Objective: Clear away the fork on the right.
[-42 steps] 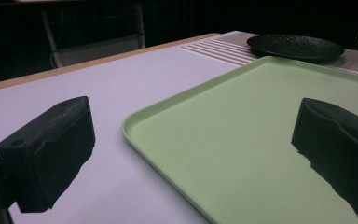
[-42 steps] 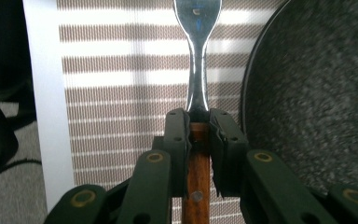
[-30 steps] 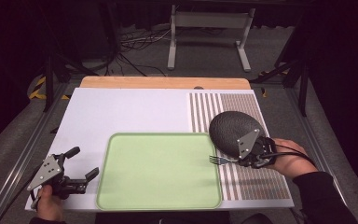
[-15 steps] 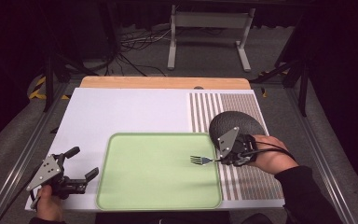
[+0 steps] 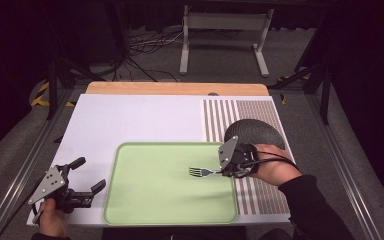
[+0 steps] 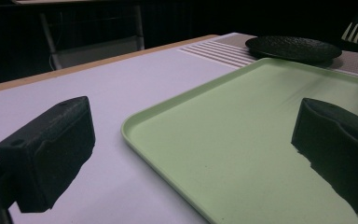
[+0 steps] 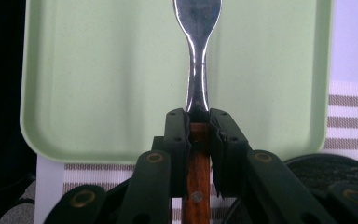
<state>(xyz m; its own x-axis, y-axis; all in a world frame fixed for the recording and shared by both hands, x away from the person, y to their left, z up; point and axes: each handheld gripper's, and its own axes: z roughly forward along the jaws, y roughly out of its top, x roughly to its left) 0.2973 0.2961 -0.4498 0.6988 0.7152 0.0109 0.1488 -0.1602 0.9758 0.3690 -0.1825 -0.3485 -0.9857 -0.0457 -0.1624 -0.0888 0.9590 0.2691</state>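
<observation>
A metal fork point(image 5: 203, 172) with a wooden handle point(image 7: 198, 154) is clamped in my right gripper point(image 5: 229, 171), which is shut on it. The tines reach out over the right part of the pale green tray point(image 5: 155, 195), and the fork point(image 7: 197, 56) hangs above the tray point(image 7: 98, 70). My left gripper point(image 5: 87, 176) rests open at the tray's left edge with nothing between its fingers point(image 6: 51, 149). The tray point(image 6: 242, 140) lies just ahead of it, and the fork's tines point(image 6: 356, 31) show far off.
A black round plate point(image 5: 255, 132) sits on the striped mat point(image 5: 260, 190) behind my right hand; the same plate point(image 6: 293, 48) is at the far end. A white sheet point(image 5: 130, 120) covers the table, with a wooden strip point(image 5: 175, 88) along the far edge.
My right gripper has carried the fork leftward from beside the plate, so its tines now hang over the tray. The left gripper has stayed where it was.
</observation>
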